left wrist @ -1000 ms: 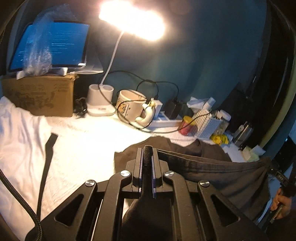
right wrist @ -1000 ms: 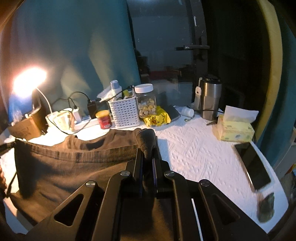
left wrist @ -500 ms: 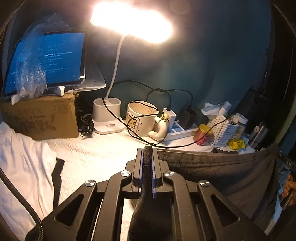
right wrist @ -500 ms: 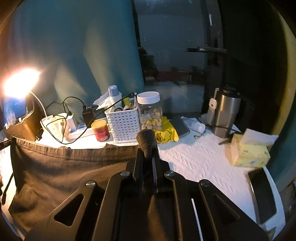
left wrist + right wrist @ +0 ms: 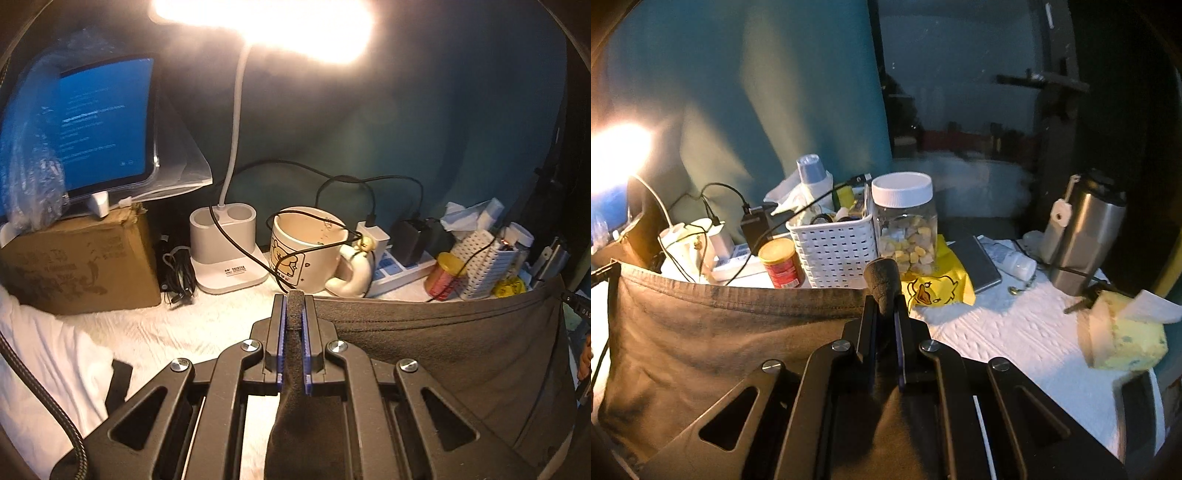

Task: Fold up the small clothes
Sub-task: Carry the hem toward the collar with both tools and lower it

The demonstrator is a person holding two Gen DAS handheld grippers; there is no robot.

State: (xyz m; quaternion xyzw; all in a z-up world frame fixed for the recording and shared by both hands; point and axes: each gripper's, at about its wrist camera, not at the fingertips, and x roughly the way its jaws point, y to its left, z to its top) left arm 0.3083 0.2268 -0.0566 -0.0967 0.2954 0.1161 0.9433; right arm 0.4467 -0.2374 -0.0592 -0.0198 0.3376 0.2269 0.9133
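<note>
Since the earlier frames both grippers had carried the dark grey garment (image 5: 461, 354) forward toward the clutter at the back of the worktop (image 5: 207, 325), and its top hem, slack and dipping a second before, was now drawn into a nearly straight line between them. The mug and lamp base loomed larger in the left wrist view than they had.

The left gripper (image 5: 295, 314) had its jaws clamped on one upper corner of the garment, a nub of cloth poking up between the blue pads. The right gripper (image 5: 884, 299) had its jaws pinched tight on the other upper corner, a bunched tuft of fabric sticking out above them. The cloth hung down from the stretched hem as a flat sheet; whether its lower edge touched the white worktop covering could not be told.

Beyond the hem in the left view stood a cream cartoon mug (image 5: 310, 251) with a black cable (image 5: 243, 243) draped over it, a white desk lamp (image 5: 225, 251) glaring overhead, and a cardboard box (image 5: 81, 269) carrying a tablet (image 5: 103, 122) with a blue screen. A white cloth (image 5: 44, 358) lay at the left edge.

In the right view a white perforated basket (image 5: 834, 251), a red tin (image 5: 781, 264), a clear jar (image 5: 905, 225) with a white lid, a yellow duck-print packet (image 5: 938, 288), a steel tumbler (image 5: 1082, 236) and a yellow tissue pack (image 5: 1126, 336) stood behind and beside the hem.
</note>
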